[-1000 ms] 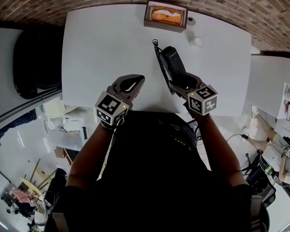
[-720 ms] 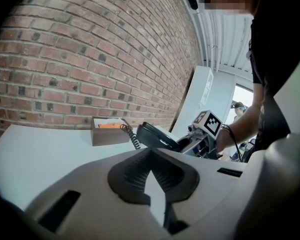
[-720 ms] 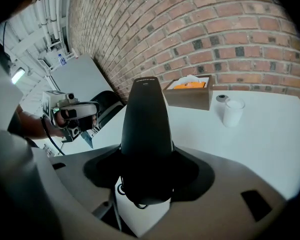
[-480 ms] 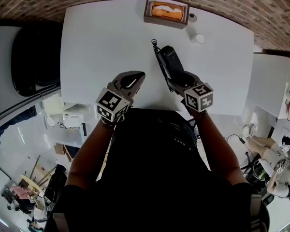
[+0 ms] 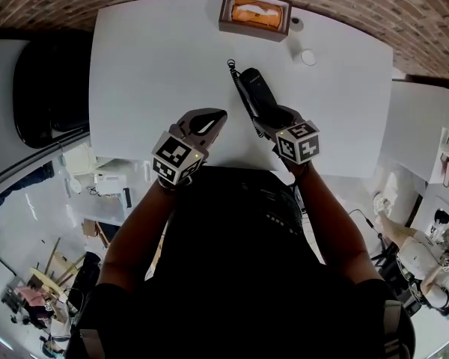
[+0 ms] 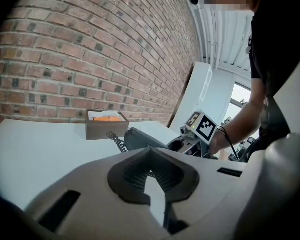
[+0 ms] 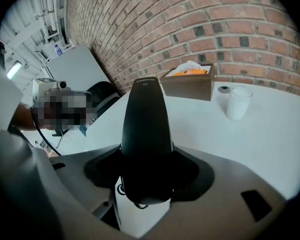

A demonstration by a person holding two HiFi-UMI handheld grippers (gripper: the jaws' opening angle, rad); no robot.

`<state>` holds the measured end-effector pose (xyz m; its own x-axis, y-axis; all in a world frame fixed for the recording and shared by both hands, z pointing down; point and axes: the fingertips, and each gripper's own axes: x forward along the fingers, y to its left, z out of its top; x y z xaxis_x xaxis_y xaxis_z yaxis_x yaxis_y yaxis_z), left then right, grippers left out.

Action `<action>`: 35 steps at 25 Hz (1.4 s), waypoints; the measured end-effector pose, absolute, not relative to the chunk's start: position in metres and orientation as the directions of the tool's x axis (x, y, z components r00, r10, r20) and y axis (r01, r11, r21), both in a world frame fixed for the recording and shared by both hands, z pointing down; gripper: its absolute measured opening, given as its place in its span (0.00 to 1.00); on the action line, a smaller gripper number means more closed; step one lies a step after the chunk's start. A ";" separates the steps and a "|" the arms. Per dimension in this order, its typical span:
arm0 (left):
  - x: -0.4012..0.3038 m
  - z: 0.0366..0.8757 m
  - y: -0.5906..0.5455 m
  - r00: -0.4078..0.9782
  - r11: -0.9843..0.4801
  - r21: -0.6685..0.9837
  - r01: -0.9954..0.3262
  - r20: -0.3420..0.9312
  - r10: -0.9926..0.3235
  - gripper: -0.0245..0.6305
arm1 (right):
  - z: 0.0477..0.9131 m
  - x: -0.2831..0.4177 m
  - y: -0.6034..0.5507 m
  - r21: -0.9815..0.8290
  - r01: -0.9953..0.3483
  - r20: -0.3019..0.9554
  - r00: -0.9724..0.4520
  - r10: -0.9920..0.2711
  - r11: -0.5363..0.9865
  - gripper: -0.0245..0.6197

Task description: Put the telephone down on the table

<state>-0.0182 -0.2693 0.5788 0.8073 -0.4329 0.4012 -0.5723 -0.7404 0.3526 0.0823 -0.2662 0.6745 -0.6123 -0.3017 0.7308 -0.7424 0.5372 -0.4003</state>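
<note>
The telephone [image 5: 256,96], a dark handset, sat at centre frame in the head view, over the white table [image 5: 157,66], with its near end clamped between the jaws of the right gripper [image 5: 273,118]. The right gripper view showed the jaws closed on both flanks of the handset, which projected straight ahead along them; this grip probably kept its long axis controlled for lowering. Its coiled cord [image 5: 239,88] trailed off the far end onto the table. Contact between handset and table could not be confirmed. The left gripper [image 5: 209,116], lower left of the handset and well apart from it, had its jaws together on nothing, evidently parked clear. A brown box [image 5: 256,13] and a white cup [image 5: 307,57] stood at the upper edge, away from the likely set-down area.
</note>
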 end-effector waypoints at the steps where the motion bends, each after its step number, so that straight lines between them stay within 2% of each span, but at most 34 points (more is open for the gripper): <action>1: -0.016 0.579 -0.269 0.809 -0.741 0.354 -0.570 0.400 -0.431 0.05 | 0.677 0.082 -0.268 -0.398 -0.744 0.734 -0.609 -0.301 0.537 0.45; 35: -0.016 0.598 -0.263 0.809 -0.749 0.359 -0.557 0.441 -0.390 0.05 | 0.748 0.095 -0.288 -0.324 -0.816 0.834 -0.485 -0.262 0.480 0.45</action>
